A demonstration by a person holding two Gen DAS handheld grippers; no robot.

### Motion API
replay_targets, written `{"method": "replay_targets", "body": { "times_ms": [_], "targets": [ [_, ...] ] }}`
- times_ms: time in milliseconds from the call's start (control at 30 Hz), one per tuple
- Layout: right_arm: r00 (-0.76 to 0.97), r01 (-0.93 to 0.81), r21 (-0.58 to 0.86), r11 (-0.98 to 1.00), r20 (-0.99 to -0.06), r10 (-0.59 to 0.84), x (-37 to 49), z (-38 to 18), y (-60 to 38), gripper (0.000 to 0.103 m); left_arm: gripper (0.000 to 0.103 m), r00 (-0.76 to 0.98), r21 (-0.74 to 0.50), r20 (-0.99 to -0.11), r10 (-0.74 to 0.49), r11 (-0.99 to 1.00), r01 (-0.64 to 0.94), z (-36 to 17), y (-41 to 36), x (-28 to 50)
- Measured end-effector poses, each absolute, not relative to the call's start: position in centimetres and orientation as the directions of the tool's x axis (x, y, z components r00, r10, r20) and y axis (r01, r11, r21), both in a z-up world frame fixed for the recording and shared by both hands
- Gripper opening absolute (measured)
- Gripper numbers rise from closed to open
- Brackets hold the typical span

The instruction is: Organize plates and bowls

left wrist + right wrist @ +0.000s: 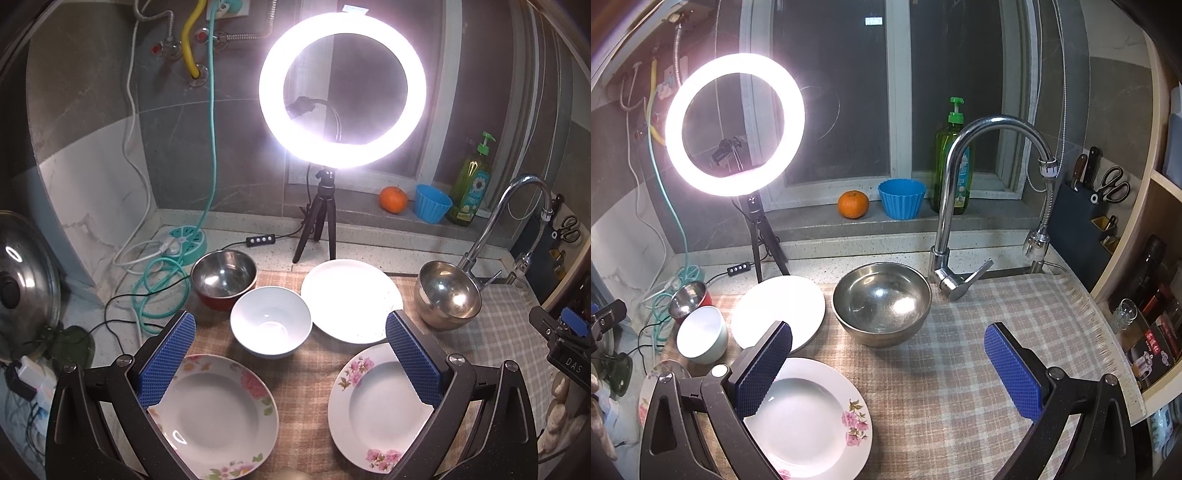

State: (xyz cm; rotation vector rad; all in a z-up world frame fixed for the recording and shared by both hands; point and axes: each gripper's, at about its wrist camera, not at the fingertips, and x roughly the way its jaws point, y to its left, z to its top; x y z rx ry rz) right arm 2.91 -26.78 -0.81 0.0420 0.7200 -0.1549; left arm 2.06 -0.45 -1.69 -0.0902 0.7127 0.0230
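Left gripper [291,360] agape, 2 floral plates [218,413] below

I see the ring light [342,90] blown out white; dark corners, bent edges, maybe slight haze.

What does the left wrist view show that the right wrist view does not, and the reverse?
Only left wrist: a pot lid and all of the left floral plate. Only right wrist: the knife block with scissors, and shelf items at the right edge. Both: ring light, steel bowl, white bowl, white plate, orange, faucet.
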Motion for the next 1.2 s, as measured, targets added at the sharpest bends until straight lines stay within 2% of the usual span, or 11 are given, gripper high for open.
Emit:
{"method": "replay_targets", "body": {
  "times_ms": [100,267,333,467,500,567,667,733,833,900,1200],
  "targets": [
    [0.736,0.146,-0.025,0.989,-0.665,-0.125,3.0,-1.2,-26.8,0.103,0.100,0.746,-0.082,-0.665,-0.024,0.996,-0.042,-2.0,-0.5,2.3],
    [0.728,0.118,-0.018,0.993,-0.679,-0.099,3.1,-2.3,-27.2,0.102,0.090,0.709,-0.094,-0.703,-0.048,0.995,-0.026,-3.3,-0.8,2.8],
    [0.714,0.107,-0.016,0.994,-0.695,-0.088,3.3,-3.0,-27.4,0.095,0.086,0.686,-0.110,-0.724,-0.067,0.994,-0.019,-4.1,-1.0,3.0],
    [0.660,0.079,0.002,0.997,-0.750,-0.051,3.8,-5.0,-27.7,0.066,0.067,0.634,-0.132,-0.767,-0.100,0.991,-0.004,-5.8,-1.4,3.5],
    [0.637,0.074,0.021,0.997,-0.770,-0.031,4.0,-5.7,-27.9,0.060,0.065,0.616,-0.147,-0.780,-0.113,0.989,-0.006,-6.4,-1.5,3.6],
    [0.603,0.073,0.060,0.996,-0.798,0.004,4.2,-6.8,-28.4,0.055,0.059,0.585,-0.175,-0.799,-0.139,0.985,-0.005,-7.4,-1.6,3.7],
    [0.554,0.071,0.092,0.993,-0.832,0.038,4.4,-8.7,-28.8,0.044,0.059,0.543,-0.182,-0.825,-0.154,0.983,0.003,-8.9,-2.3,3.8],
    [0.528,0.068,0.102,0.992,-0.848,0.050,4.4,-9.8,-28.9,0.044,0.058,0.509,-0.195,-0.844,-0.172,0.981,0.006,-9.8,-2.6,3.9],
    [0.486,0.056,0.126,0.990,-0.870,0.083,4.5,-11.3,-29.0,0.043,0.046,0.459,-0.204,-0.868,-0.188,0.979,0.016,-11.3,-3.3,4.1],
    [0.460,0.049,0.156,0.987,-0.880,0.116,4.6,-12.2,-29.1,0.037,0.043,0.423,-0.214,-0.883,-0.201,0.977,0.016,-12.3,-3.6,4.2],
    [0.333,0.052,0.278,0.959,-0.910,0.245,5.6,-16.3,-29.6,0.034,0.028,0.328,-0.249,-0.913,-0.241,0.968,0.018,-15.4,-4.3,4.9]
  ]
}}
